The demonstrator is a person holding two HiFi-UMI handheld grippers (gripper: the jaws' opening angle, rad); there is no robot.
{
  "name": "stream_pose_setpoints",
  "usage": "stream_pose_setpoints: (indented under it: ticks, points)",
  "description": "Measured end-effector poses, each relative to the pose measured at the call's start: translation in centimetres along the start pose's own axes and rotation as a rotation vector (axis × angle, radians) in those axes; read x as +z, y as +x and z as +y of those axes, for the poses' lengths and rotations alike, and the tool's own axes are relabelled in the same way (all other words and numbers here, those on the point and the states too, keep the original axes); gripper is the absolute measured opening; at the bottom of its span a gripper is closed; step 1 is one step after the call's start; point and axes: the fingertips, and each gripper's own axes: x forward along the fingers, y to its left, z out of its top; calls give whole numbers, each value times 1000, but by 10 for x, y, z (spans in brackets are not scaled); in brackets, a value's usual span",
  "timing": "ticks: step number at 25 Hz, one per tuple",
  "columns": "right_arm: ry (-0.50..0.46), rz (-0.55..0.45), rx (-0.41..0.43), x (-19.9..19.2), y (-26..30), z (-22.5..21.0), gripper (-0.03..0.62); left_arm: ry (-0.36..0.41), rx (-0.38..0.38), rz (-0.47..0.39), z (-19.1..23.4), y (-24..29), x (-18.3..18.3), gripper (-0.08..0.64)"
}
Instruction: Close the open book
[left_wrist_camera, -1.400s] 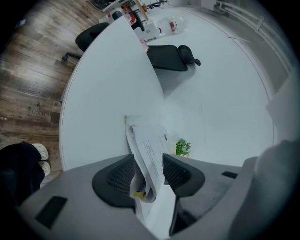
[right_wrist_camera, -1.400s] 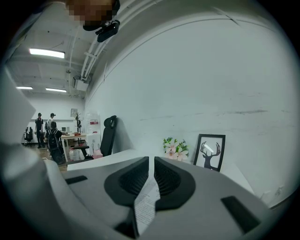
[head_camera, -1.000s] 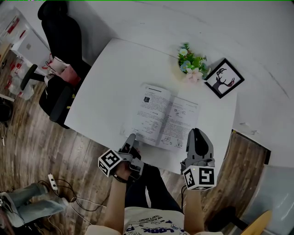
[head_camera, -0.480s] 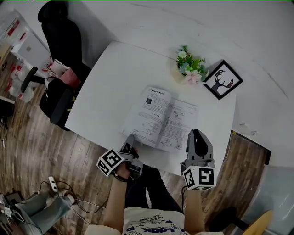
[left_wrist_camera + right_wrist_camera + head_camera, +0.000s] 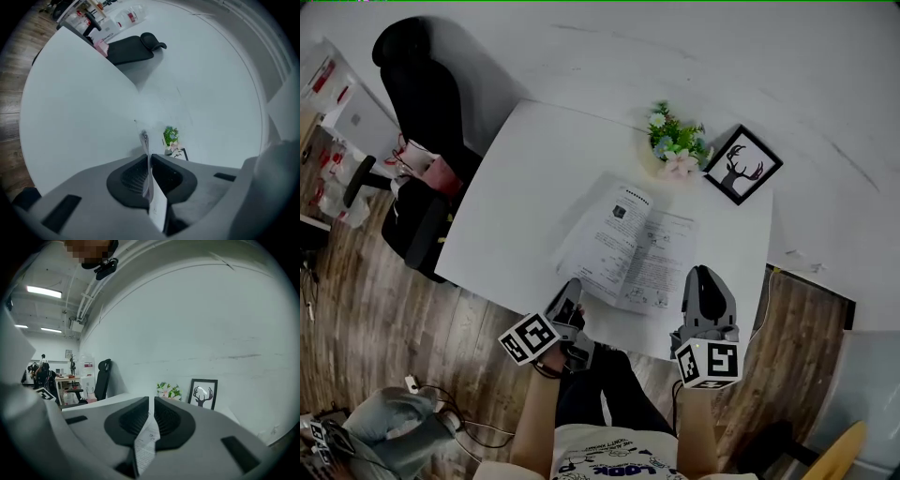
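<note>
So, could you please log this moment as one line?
left gripper: jaws closing, book page between | right gripper: shut on book | book: open on table

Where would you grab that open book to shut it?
Pinch the left page at its outer corner, coming from the near side: the book lies open, so only thin page edges can be pinched, and this one swings over the spine.

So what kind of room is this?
Probably an office: a black swivel chair beside a white table with an open book, and farther off, desks under strip lights on the ceiling.
</note>
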Motion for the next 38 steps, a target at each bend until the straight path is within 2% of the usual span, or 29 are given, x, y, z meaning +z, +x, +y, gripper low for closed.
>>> stream_pose_setpoints:
  ticks: [7, 19, 25, 33, 38]
  points:
    - [2, -24, -57, 8, -17, -17, 50, 144, -61, 108, -34, 16, -22, 43]
    - [43, -29, -219, 3, -61, -69, 50, 310, -131, 332, -70, 44, -97, 43]
    - [59, -23, -281, -6, -81, -92, 51, 428, -133, 448, -73, 52, -140, 43]
    - [75, -9, -351, -18, -103, -120, 51, 603, -105, 547, -67, 60, -179, 43]
    - [93, -6, -387, -26, -115, -133, 51, 649, -83, 574, -61, 64, -189, 44]
